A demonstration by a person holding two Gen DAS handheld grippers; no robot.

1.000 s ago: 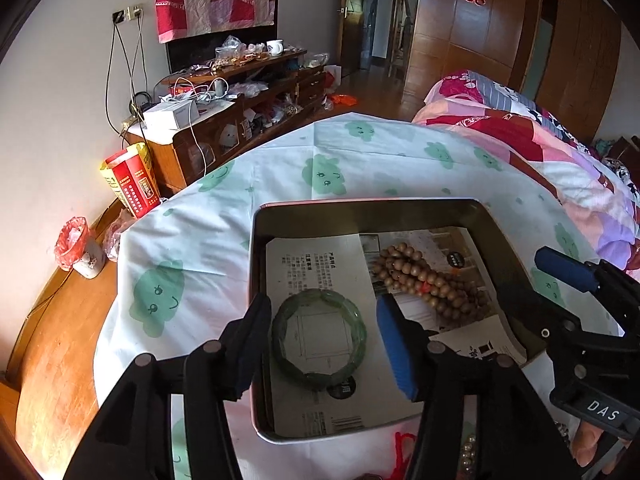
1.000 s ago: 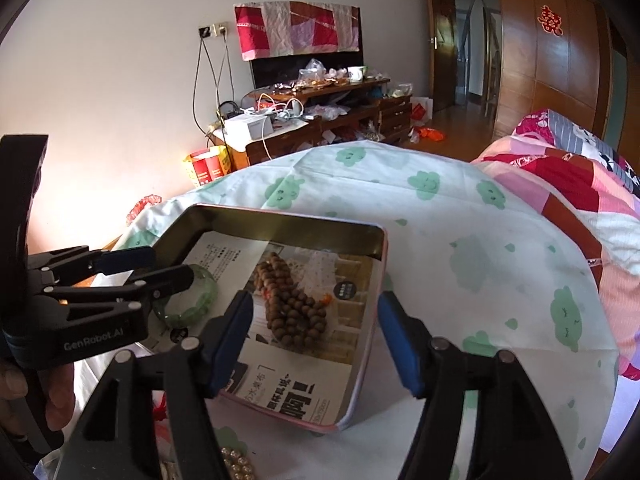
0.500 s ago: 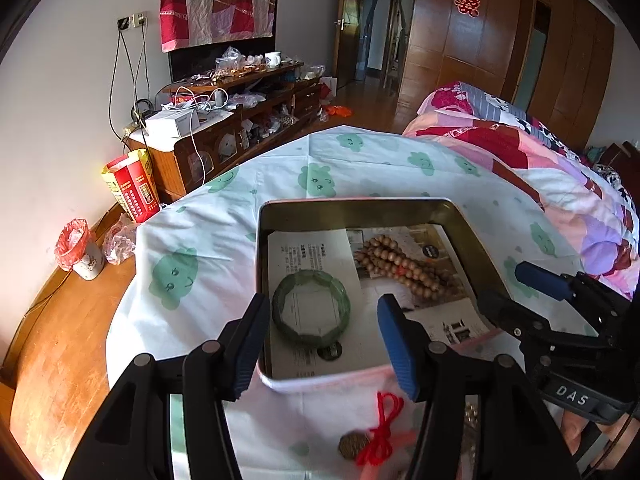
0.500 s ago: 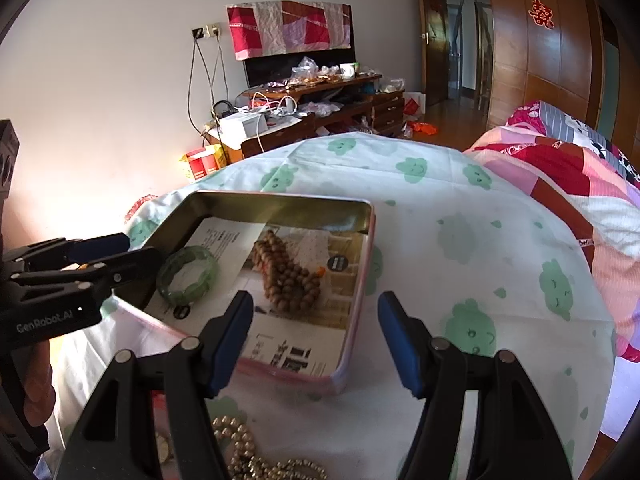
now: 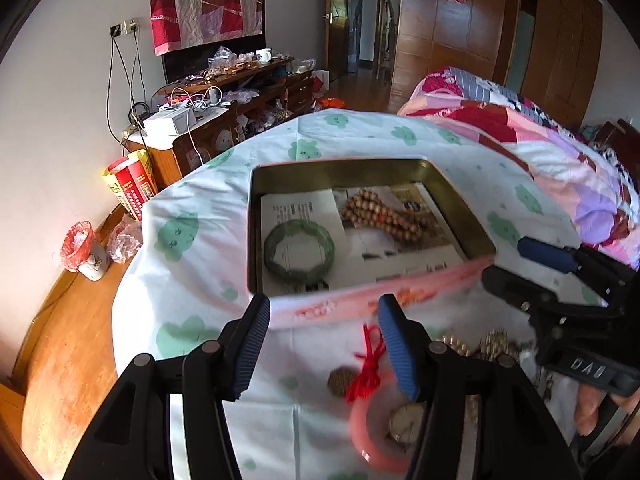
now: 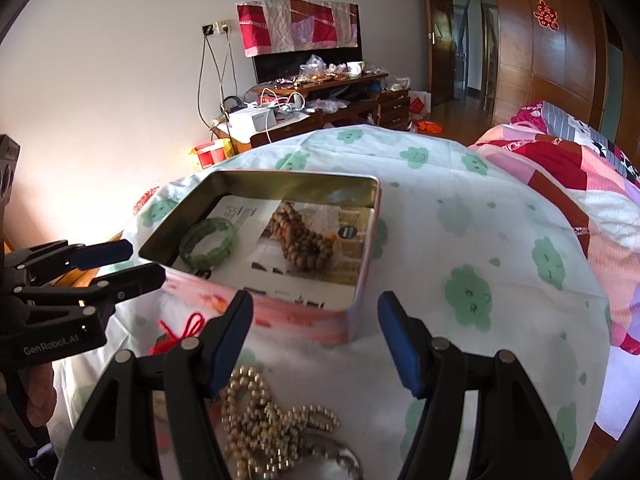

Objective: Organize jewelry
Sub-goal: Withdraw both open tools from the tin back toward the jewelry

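Gleaming green bangle (image 5: 299, 251) inside tin (image 5: 460, 200)

Two close wrist views over the tin (image 5: 360, 312) (image 6: 280, 320), left and right

The tin (image 6: 362, 280) has bare paper lining between green bangle (image 6: 208, 240) and wooden beads (image 6: 304, 240).

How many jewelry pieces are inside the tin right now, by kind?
Green bangle: 1
Brown wooden bead strand: 1
Total in the tin: 2
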